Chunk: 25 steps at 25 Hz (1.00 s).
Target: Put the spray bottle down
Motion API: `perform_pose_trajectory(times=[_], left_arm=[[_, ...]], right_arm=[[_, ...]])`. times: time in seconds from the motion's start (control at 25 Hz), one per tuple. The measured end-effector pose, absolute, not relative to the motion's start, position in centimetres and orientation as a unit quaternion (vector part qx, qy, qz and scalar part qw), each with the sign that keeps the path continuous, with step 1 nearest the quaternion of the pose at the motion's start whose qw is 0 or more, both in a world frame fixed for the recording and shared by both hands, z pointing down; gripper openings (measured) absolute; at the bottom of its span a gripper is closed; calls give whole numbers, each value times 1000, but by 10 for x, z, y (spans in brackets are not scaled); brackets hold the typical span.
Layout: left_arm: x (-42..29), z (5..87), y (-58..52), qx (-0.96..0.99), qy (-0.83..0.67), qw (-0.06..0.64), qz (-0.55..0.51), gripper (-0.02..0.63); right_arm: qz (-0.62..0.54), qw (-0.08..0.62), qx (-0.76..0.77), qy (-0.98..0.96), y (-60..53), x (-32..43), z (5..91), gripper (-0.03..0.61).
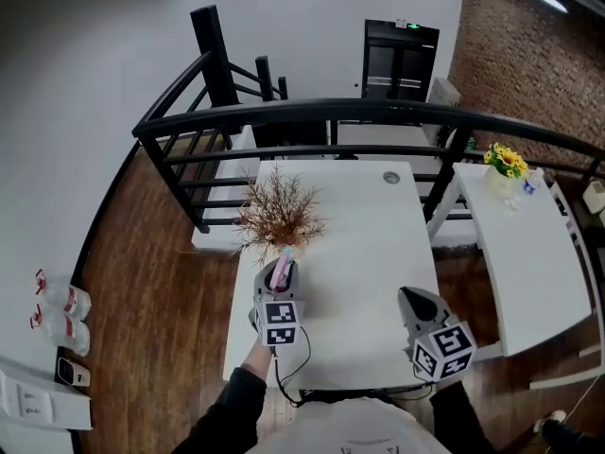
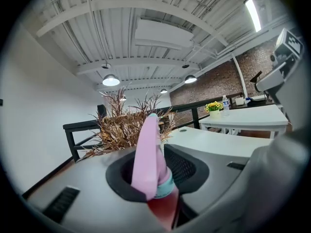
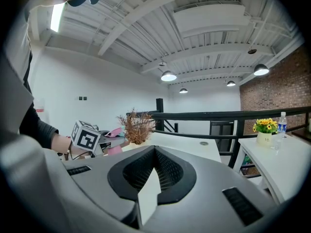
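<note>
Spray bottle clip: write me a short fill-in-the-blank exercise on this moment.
1. The gripper shut on the spray bottle is the person's ___ one.
2. The bottle's spray head is ___ in colour.
3. The flowers on the side table are ___.
Missing words: left; pink; yellow.

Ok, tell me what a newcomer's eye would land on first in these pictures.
First, the pink spray bottle clamped in the left gripper, at the near left of the white table. Just beyond it stands a bushy dried brown plant, and yellow flowers brighten the neighbouring table at the right. The right gripper is shut and empty.
</note>
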State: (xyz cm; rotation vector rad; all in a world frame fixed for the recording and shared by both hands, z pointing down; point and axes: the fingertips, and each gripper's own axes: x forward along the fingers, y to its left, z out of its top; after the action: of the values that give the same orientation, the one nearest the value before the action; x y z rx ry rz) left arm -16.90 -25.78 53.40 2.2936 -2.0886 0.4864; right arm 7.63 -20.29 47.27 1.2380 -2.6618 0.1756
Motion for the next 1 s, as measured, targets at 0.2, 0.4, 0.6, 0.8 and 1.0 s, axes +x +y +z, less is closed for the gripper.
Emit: perform_pose_trajectory(times=[0.2, 0.4, 0.6, 0.8, 1.0], left_arm=[[-171, 536, -259, 721, -674, 5, 163, 121], [-171, 537, -261, 715, -677, 1, 173, 123], [-170, 538, -258, 721, -673, 3, 166, 130], [-169, 546, -253, 728, -662, 24, 175, 186], [-165, 546, -252, 742, -653, 35, 151, 246]], right_arm=[[60, 101, 420, -900, -204, 79, 473, -28], [61, 101, 420, -900, -207, 79, 474, -28], [62, 99, 418, -901, -203, 78, 472, -28], [65, 96, 415, -902, -202, 76, 472, -28], [66, 96, 413, -903, -201, 76, 474, -28]])
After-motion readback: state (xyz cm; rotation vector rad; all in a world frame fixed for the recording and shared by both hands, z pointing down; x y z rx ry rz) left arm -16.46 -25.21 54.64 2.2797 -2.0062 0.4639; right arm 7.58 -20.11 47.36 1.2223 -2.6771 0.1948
